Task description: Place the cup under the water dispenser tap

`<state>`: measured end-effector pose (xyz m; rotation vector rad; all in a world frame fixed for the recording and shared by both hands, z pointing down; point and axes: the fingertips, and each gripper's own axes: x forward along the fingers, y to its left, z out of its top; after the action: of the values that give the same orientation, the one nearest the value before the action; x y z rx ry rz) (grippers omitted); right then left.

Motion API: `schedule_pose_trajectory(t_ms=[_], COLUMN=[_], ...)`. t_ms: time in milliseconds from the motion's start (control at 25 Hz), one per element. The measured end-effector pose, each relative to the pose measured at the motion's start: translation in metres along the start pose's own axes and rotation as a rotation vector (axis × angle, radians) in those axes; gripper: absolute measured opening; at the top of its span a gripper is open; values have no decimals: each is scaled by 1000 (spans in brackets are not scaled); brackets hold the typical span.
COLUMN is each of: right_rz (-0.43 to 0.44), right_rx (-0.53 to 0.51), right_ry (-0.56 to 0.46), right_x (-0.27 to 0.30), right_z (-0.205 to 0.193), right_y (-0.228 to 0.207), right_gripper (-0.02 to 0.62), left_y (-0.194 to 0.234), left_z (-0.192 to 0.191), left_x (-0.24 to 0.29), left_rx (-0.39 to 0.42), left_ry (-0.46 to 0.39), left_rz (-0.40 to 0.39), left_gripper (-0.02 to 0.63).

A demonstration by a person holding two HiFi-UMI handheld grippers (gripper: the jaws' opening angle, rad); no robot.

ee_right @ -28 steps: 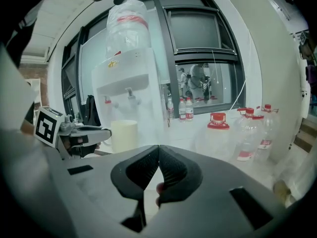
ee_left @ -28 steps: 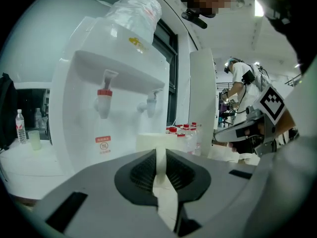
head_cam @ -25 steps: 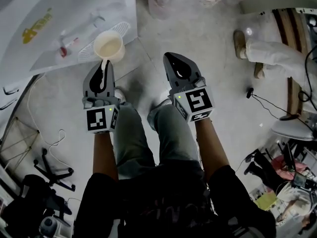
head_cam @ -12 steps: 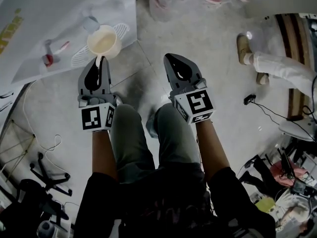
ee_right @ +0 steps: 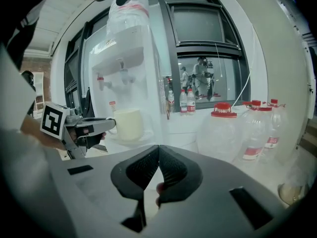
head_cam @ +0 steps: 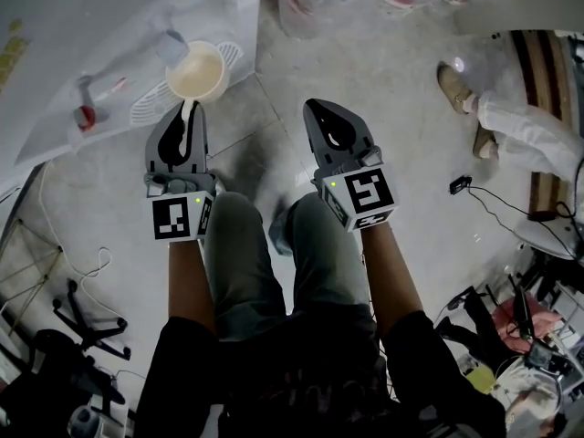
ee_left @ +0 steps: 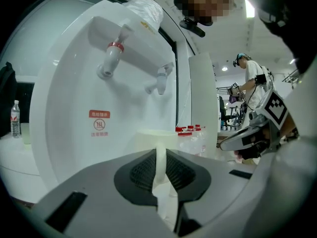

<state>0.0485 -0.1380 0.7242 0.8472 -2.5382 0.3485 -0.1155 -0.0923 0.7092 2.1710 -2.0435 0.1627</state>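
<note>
- Closer to the water dispenser point(head_cam: 91, 26) than a second ago, we hold the cup point(head_cam: 196, 69) over its drip tray point(head_cam: 146, 109), just beside the blue tap point(head_cam: 172, 46).
- Our left hand-held gripper point(head_cam: 186, 115) pinches the cup's handle, jaws narrow.
- Our right hand-held gripper point(head_cam: 321, 109) hangs closed on nothing, well apart from the cup.

cup point(head_cam: 195, 71): cream | water dispenser point(ee_left: 64, 148): white | tap point(ee_left: 113, 56): red band | jugs point(ee_right: 225, 133): red caps
</note>
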Motion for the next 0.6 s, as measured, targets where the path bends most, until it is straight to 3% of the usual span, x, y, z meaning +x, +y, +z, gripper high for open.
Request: schedule_pose_trajectory(t_ms=[600], right_rz=[-2], right_rx=[4], right_ry=[27], right_x=[4], right_z=[-7], right_y=[3], right_gripper=[14], left_y=[4], left_z=[-6], left_x=[-3], left_rx=[-8], left_ry=[17], left_rz=[0], left_gripper=[58])
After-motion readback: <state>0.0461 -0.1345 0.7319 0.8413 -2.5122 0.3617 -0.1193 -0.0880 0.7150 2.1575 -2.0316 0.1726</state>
